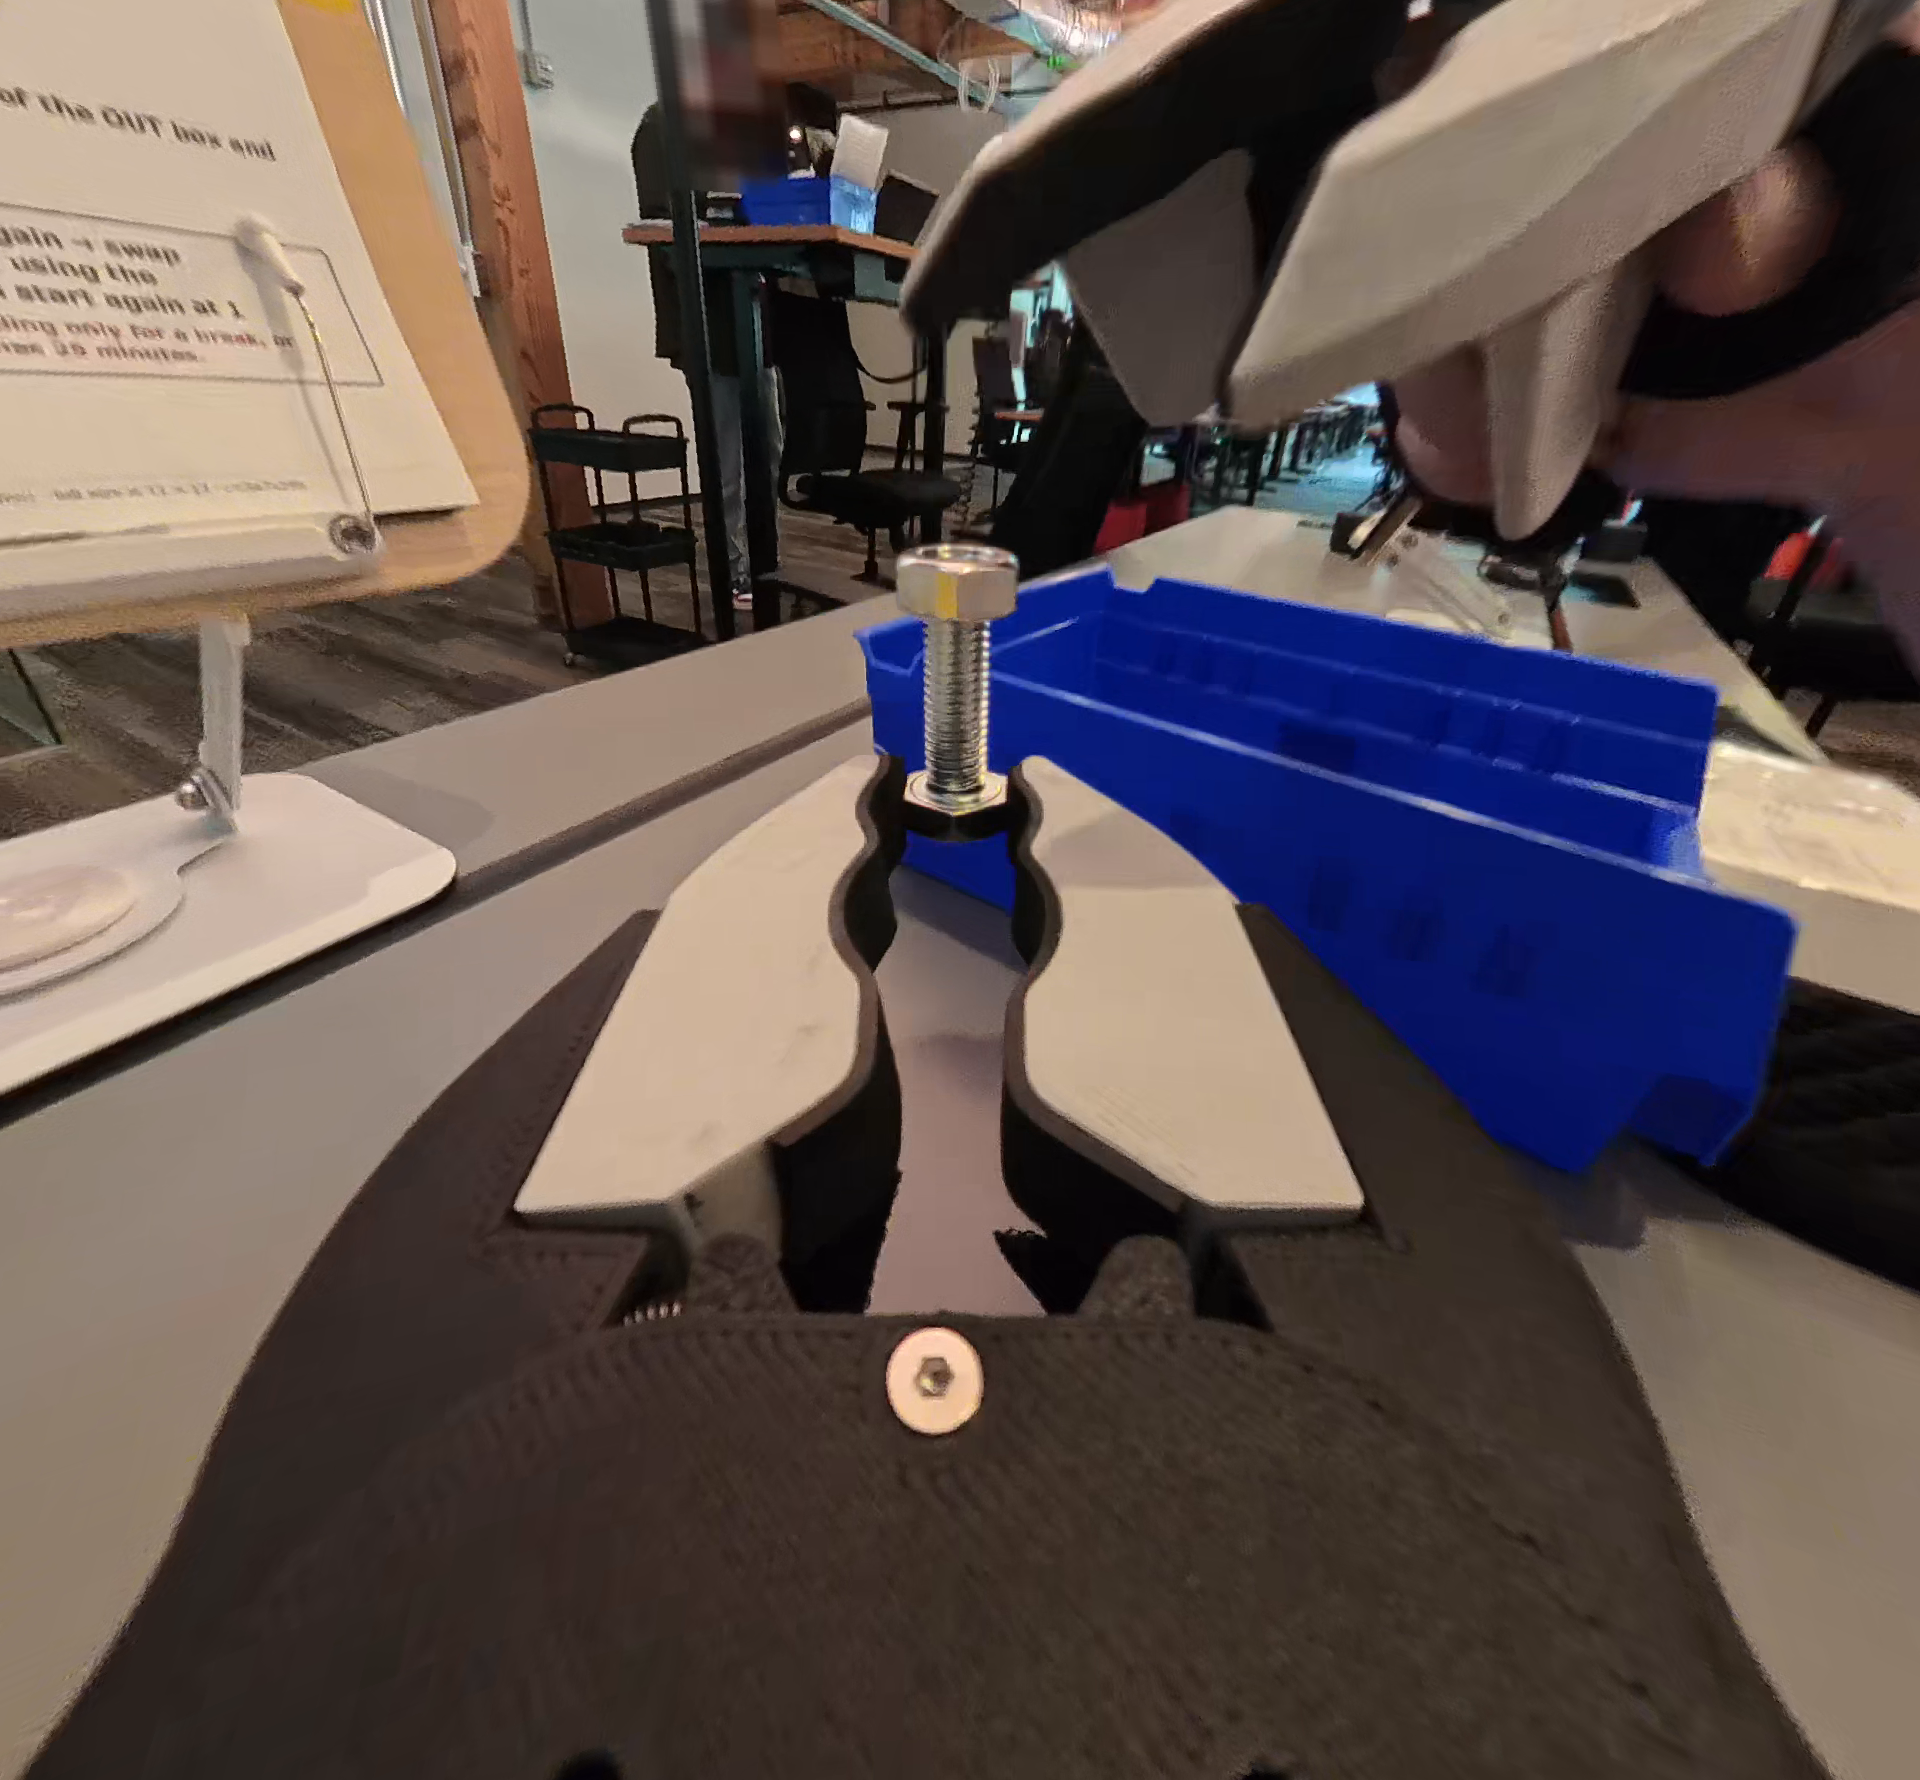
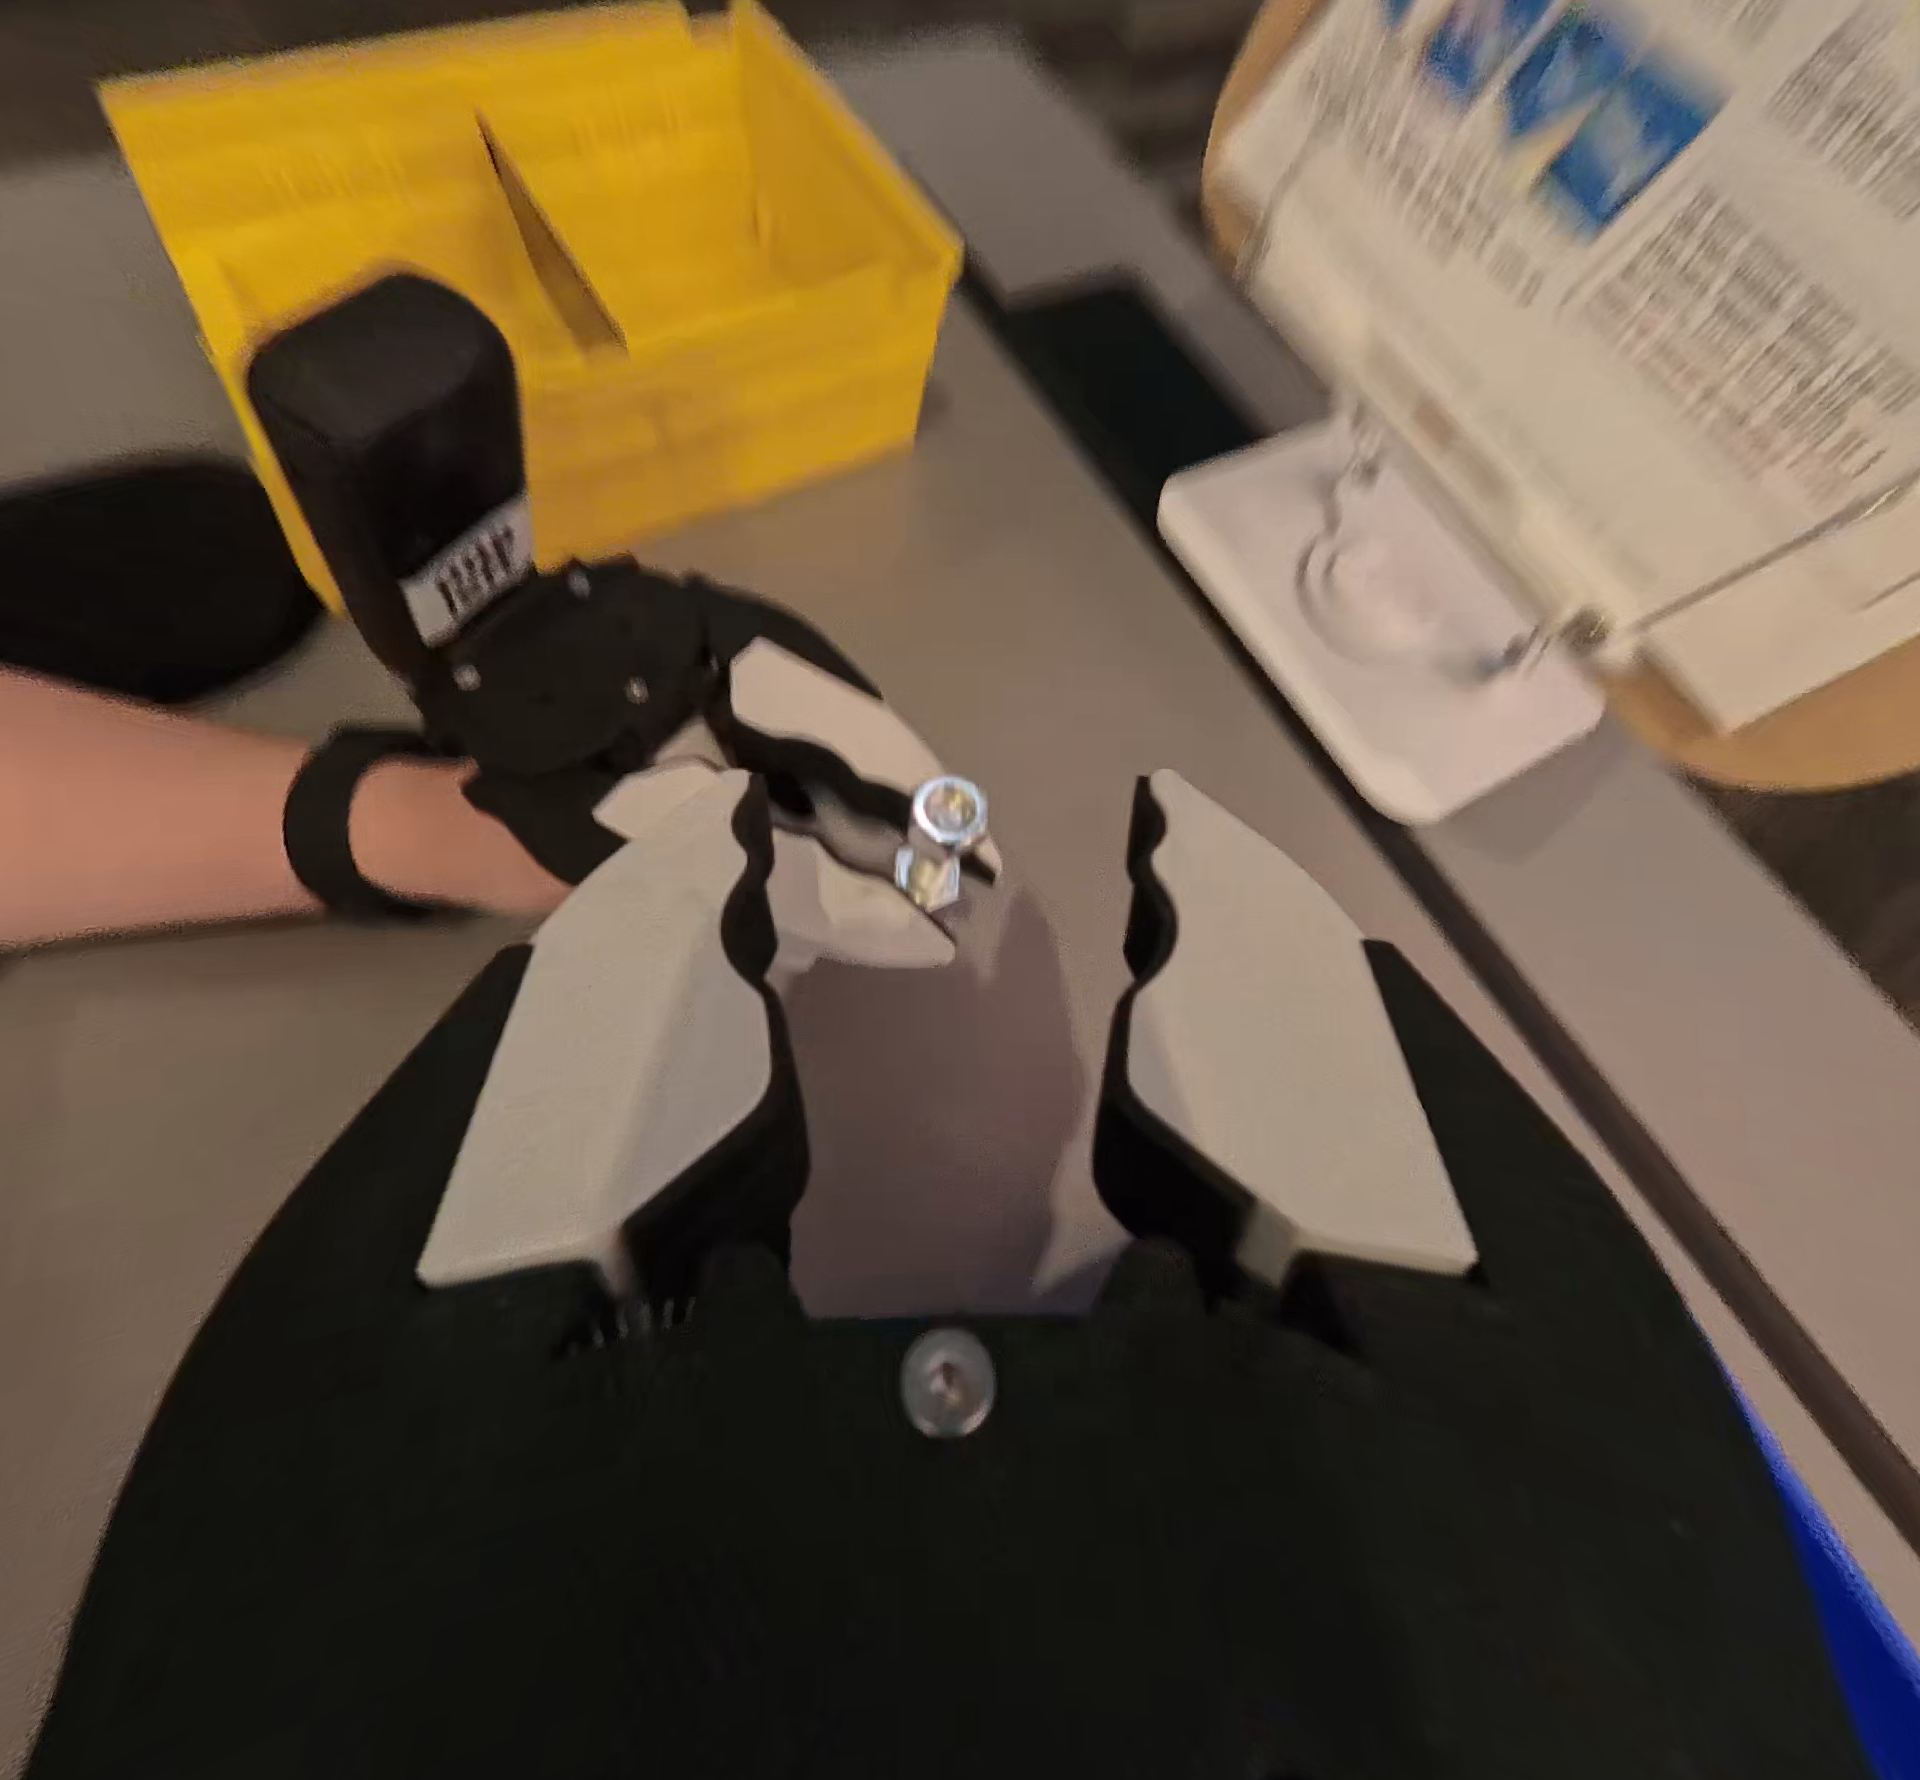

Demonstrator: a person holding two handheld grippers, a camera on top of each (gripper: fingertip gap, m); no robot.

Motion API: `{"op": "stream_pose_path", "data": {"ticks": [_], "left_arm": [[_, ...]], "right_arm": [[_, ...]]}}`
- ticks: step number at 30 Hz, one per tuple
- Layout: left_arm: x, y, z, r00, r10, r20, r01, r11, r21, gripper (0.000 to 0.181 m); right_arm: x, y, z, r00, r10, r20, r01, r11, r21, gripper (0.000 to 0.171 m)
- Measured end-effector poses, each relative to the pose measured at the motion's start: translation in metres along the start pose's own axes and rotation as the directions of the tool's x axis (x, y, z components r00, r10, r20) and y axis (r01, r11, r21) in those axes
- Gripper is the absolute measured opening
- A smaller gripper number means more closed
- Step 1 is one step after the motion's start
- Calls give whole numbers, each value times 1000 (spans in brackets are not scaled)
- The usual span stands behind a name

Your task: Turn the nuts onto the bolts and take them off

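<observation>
A silver bolt (image 1: 956, 681) stands upright, head up, with a hex nut (image 1: 954, 788) low on its thread. My left gripper (image 1: 954, 800) is shut on the nut and holds it just above the grey table (image 1: 623, 754). My right gripper (image 1: 1081, 359) hangs open and empty above and to the right of the bolt head. In the right wrist view, my right gripper (image 2: 951, 795) looks down on the bolt (image 2: 948, 808) and nut (image 2: 928, 878), with its fingers spread to either side. The left gripper (image 2: 961, 904) shows below, held by a hand.
A blue bin (image 1: 1351, 795) lies just behind and right of the bolt. A yellow divided bin (image 2: 540, 203) stands beyond the left gripper. A document stand (image 1: 208, 276) on a white base (image 1: 208, 899) is at the left; it also shows in the right wrist view (image 2: 1558, 276). A black pad (image 2: 135, 567) lies nearby. My hands' fingertips stand some 6 cm from each other.
</observation>
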State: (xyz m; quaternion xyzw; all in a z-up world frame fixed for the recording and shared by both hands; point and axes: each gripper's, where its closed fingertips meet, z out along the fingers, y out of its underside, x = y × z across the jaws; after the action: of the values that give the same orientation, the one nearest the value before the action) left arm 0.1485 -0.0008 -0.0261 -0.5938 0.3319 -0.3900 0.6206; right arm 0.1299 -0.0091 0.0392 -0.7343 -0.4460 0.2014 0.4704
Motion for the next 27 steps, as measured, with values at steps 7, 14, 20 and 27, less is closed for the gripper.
{"op": "stream_pose_path", "data": {"ticks": [7, 14, 20, 27], "left_arm": [[31, -59, -11, 986, 9, -164, -15, 999, -34, 18], [66, -112, -34, 969, 57, -241, -72, 996, -54, 18], [78, -123, -36, 965, 19, -261, -30, 999, -39, 18], [62, -127, -41, 979, -7, -205, -1, 999, -41, 18]], "right_arm": [[-26, -66, -36, 970, 19, 243, -135, 872, 471, 89], [-59, -91, -70, 900, -67, 432, -244, 744, 623, 90], [-88, -89, -64, 894, -157, 420, -137, 796, 590, 93], [-94, -91, -59, 911, -174, 373, -90, 800, 593, 98]]}}
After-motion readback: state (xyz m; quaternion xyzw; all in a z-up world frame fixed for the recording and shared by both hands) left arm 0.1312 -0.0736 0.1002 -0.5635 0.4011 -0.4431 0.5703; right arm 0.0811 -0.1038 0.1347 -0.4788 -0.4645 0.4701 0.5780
